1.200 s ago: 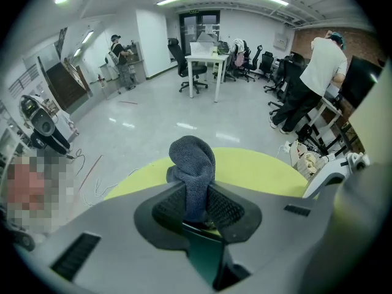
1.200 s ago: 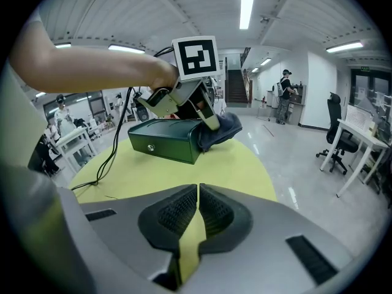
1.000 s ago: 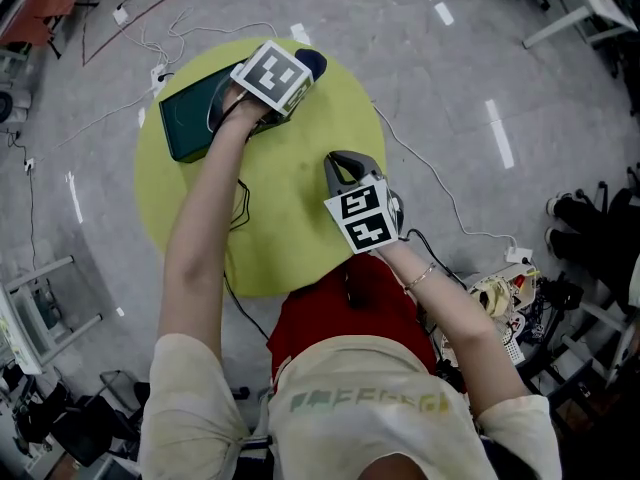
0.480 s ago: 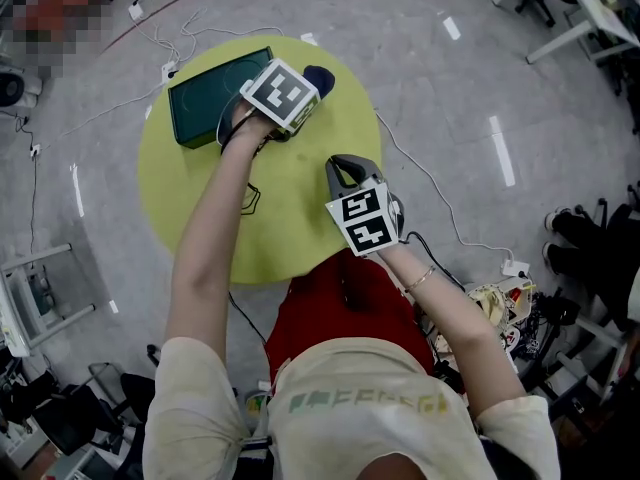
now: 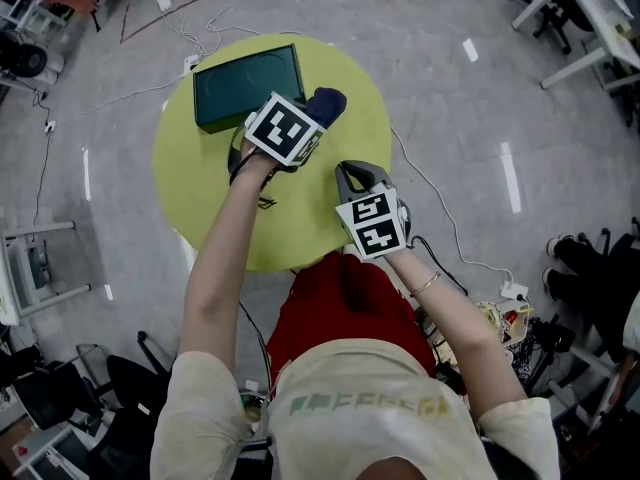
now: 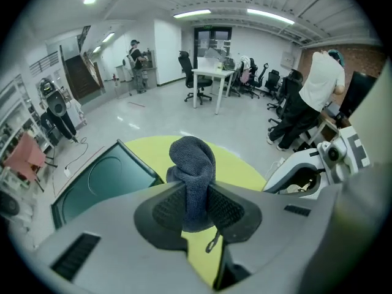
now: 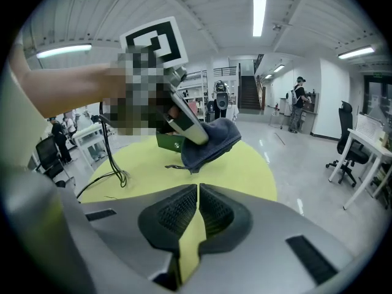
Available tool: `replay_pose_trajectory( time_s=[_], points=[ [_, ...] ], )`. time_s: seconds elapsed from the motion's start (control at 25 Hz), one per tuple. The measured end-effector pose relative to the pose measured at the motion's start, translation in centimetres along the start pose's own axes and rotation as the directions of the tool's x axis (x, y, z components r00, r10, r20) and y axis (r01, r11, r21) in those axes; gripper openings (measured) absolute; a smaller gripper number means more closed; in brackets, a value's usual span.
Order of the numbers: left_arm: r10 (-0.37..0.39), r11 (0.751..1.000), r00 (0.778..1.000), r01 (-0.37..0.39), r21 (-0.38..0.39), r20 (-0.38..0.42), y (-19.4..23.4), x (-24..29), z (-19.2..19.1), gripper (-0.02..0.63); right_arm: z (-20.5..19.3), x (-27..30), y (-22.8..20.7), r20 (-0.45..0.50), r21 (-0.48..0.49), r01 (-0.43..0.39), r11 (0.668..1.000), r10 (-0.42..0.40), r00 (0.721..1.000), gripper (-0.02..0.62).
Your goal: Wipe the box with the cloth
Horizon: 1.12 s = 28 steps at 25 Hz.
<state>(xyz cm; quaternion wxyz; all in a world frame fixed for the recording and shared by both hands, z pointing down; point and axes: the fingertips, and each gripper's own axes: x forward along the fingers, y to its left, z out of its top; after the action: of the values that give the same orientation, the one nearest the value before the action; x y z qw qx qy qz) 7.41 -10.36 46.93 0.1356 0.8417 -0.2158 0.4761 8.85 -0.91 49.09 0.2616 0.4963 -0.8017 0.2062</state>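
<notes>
Two grippers: left gripper (image 6: pixel 196 206) pinching dark blue cloth (image 6: pixel 192 164) near green box (image 5: pixel 245 86) — right gripper (image 7: pixel 197 212) jaws together, empty, above yellow table (image 5: pixel 325 223).

The head camera looks steeply down from above the person (image 5: pixel 360 408) onto the round yellow-green surface (image 5: pixel 190 188). Each gripper camera rides close behind its own jaws, looking low across that surface. The right gripper view faces the left gripper (image 7: pixel 197 135); all three views share the cloth (image 6: pixel 193 164).

The round yellow-green tabletop (image 5: pixel 300 218) stands on a grey floor (image 5: pixel 450 98). A dark green box (image 5: pixel 245 86) lies flat near its far-left edge.
</notes>
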Motion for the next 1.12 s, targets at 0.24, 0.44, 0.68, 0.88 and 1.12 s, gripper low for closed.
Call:
replay_pose_trajectory(
  time_s=[0.24, 0.44, 0.68, 0.88, 1.12],
  points=[
    [0.076, 0.993, 0.993, -0.068, -0.094, 0.091, -1.2, -3.5, -2.3, 0.092, 0.4, -1.1, 1.2, 0.019, 0.017, -0.049, 0.999, 0.048, 0.999, 0.039],
    [0.156, 0.976, 0.973, -0.125, -0.179, 0.168, -1.8, -6.0, -3.5, 0.092, 1.4, -1.7, 1.8, 0.052, 0.019, -0.083, 0.996, 0.082, 0.995, 0.039],
    [0.231, 0.934, 0.937, -0.138, -0.329, 0.262, -2.7, -9.1, -5.3, 0.092, 2.8, -2.6, 2.6, 0.09, 0.016, -0.121, 0.992, 0.119, 0.989, 0.038],
    [0.334, 0.885, 0.895, -0.189, -0.425, 0.297, -3.6, -11.5, -7.6, 0.092, 3.6, -3.4, 2.7, 0.124, 0.013, -0.136, 0.991, 0.133, 0.983, 0.039],
    [0.456, 0.829, 0.823, -0.256, -0.497, 0.338, -4.4, -14.5, -9.9, 0.092, 5.9, -5.0, 3.0, 0.199, 0.001, -0.139, 0.99, 0.136, 0.97, 0.038]
  ],
)
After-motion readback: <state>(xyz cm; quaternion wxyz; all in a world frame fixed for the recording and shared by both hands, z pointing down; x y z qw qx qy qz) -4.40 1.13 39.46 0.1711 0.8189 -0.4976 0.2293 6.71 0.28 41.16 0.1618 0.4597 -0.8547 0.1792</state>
